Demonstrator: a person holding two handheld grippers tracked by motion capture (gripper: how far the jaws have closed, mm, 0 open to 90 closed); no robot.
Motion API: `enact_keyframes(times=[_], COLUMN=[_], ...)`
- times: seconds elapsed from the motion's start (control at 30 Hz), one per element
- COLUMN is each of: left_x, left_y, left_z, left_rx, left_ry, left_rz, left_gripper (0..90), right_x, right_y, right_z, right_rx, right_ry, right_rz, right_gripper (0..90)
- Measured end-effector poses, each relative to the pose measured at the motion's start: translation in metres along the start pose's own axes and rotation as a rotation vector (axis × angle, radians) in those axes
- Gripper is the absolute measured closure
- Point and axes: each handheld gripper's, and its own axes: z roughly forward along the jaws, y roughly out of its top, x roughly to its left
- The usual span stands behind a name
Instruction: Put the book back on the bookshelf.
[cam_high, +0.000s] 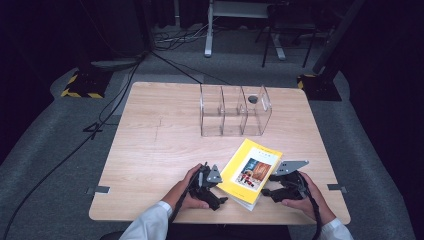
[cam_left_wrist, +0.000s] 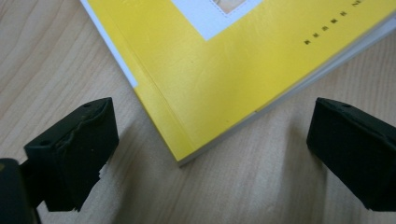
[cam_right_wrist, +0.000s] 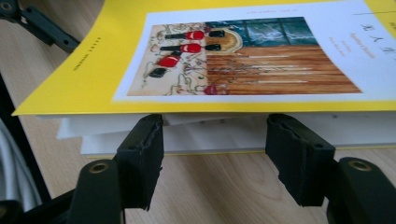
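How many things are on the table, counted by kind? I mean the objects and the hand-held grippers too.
Yellow book: 1
Clear plastic organizer with compartments: 1
Grippers: 2, the left gripper and the right gripper, both with jaws open beside the book
Total: 4

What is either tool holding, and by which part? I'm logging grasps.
Nothing. The left tool stands open around the book's corner; the right tool is open at its page edge, not clamped.
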Motion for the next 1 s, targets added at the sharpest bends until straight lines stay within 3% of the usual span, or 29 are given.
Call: enact_keyframes(times=[0.1,0.27,0.3,0.33,0.43,0.47,0.5,0.63,0.73,0.8,1.0], left_x=[-0.006,-0.011,-0.012,-0.014,-0.016,-0.019,-0.025,-0.035,-0.041,-0.043,-0.047], left_y=[0.0,0.001,0.001,0.002,0.006,0.008,0.012,0.018,0.023,0.026,0.032], left_z=[-0.001,-0.004,-0.006,-0.009,-0.014,-0.014,-0.012,-0.004,0.005,0.007,0.013], left_rx=[0.007,0.013,0.019,-0.009,-0.048,-0.056,-0.058,-0.04,-0.041,-0.063,-0.087], left_ry=[-0.007,0.013,0.023,0.051,0.039,0.044,0.058,0.053,0.087,0.097,0.183], left_rz=[0.012,0.009,0.019,0.033,0.022,0.031,0.066,0.096,0.126,0.12,0.12], left_gripper=[3.8,7.7,12.9,17.5,18.0,16.5,16.8,17.2,15.8,16.8,32.6], right_x=[0.005,0.006,0.007,0.007,0.008,0.008,0.008,0.009,0.01,0.011,0.012], right_y=[0.001,0.005,0.006,0.007,0.008,0.009,0.011,0.014,0.017,0.018,0.021], right_z=[0.006,0.002,0.0,0.0,0.0,-0.001,-0.003,-0.005,-0.006,-0.006,-0.008], right_rx=[0.018,-0.041,-0.051,-0.05,-0.063,-0.067,-0.075,-0.081,-0.082,-0.081,-0.093], right_ry=[0.001,0.008,0.012,0.01,0.005,0.006,0.009,0.01,0.008,0.005,0.006], right_rz=[-0.013,-0.001,-0.001,-0.005,0.0,0.001,0.002,0.011,0.016,0.014,0.021], right_gripper=[35.7,35.6,35.6,35.6,35.6,35.6,35.6,35.6,35.6,35.6,35.6])
